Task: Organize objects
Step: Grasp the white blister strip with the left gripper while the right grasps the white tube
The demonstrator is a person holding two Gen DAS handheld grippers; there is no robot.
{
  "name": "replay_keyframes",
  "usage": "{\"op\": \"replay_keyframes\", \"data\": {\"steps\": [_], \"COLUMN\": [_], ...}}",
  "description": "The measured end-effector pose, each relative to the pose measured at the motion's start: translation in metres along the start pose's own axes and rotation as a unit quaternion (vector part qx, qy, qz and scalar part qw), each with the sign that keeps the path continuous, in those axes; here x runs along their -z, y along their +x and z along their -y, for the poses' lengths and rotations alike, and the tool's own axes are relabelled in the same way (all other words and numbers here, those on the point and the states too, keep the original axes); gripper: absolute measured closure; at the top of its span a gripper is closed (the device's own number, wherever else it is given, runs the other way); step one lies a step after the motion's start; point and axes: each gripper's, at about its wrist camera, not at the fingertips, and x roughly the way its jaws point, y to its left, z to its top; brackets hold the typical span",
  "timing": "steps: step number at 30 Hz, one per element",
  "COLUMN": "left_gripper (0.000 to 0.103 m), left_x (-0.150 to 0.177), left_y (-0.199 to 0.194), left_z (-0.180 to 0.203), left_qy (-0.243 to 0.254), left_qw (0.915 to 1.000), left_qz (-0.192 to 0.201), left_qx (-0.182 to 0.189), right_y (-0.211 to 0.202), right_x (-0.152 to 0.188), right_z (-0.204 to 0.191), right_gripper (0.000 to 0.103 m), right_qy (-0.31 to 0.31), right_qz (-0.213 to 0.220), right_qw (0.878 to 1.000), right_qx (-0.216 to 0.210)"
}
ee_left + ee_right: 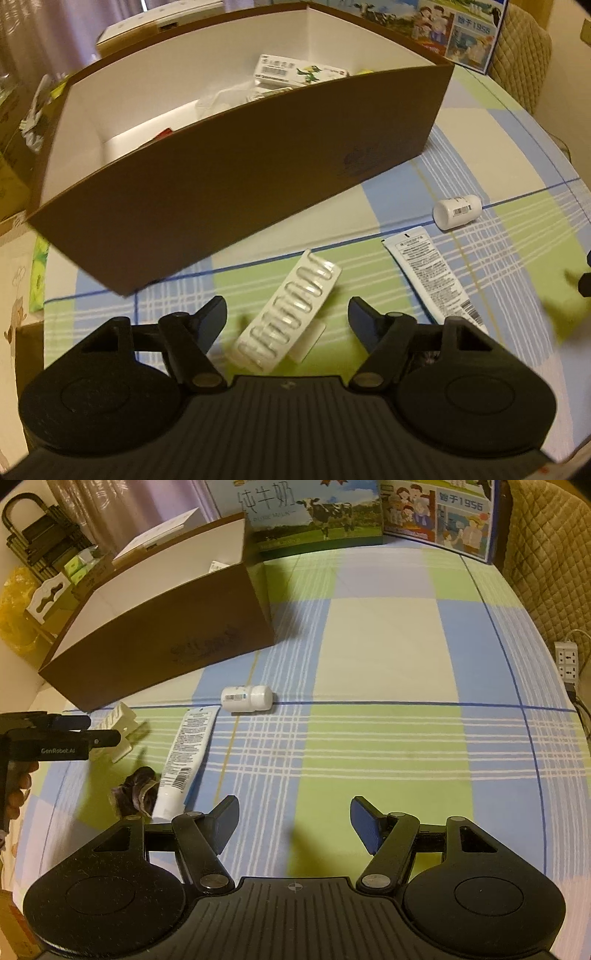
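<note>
The blister strip [288, 317] of clear capsules lies flat on the checked cloth of the tabletop [388, 646], just in front of the brown box [240, 177] that already holds a few small cartons, near the tabletop's left edge. My left gripper [288, 321] hangs over it, tilted steeply down, jaws half open with the strip between them and neither pad touching it yet; in the right wrist view the same gripper [99, 734] reaches in from the left edge of the picture toward the strip [118, 731]. The strip's long axis runs on a slant, from close under my left wrist up and away toward the box wall, so it sits roughly along the line of the fingers and the jaws should close across its narrow width. A white tube [432, 277] lies just beside it toward the middle of the tabletop, and a small white bottle [456, 212] rests on its side a little beyond the tube. My right gripper [293, 823] is over bare cloth, jaws likewise half open and empty, well apart from the strip, with the tube's cap end [168, 805] near its left finger. The left hand is clearly the nearer one. By my reading, the strip goes into the box next.
</note>
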Motion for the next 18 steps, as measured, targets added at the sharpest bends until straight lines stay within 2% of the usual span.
{"op": "replay_keyframes", "data": {"steps": [3,5,7,9,18], "left_gripper": [0.059,0.062,0.072,0.077,0.078], "left_x": [-0.001,0.002,0.005,0.009,0.037], "left_y": [0.007,0.008,0.006,0.003,-0.018], "left_z": [0.001,0.000,-0.001,-0.003,-0.017], "left_qy": [-0.002,-0.011,-0.019,-0.031,-0.104], "left_qw": [0.9999,0.9998,0.9997,0.9994,0.9930], "left_qz": [-0.015,-0.017,-0.016,-0.015,-0.027], "left_qx": [0.000,0.000,-0.001,-0.003,-0.048], "right_y": [0.000,0.000,0.001,0.003,0.017], "right_x": [0.001,0.002,0.002,0.001,0.001], "right_z": [0.004,0.004,0.003,0.000,-0.017], "right_gripper": [0.039,0.039,0.039,0.039,0.039], "right_qy": [0.006,0.007,0.006,0.002,-0.026], "right_qz": [0.000,0.000,-0.001,-0.003,-0.011], "right_qw": [1.000,1.000,1.000,1.000,1.000], "right_qx": [0.003,0.004,0.003,0.001,-0.009]}}
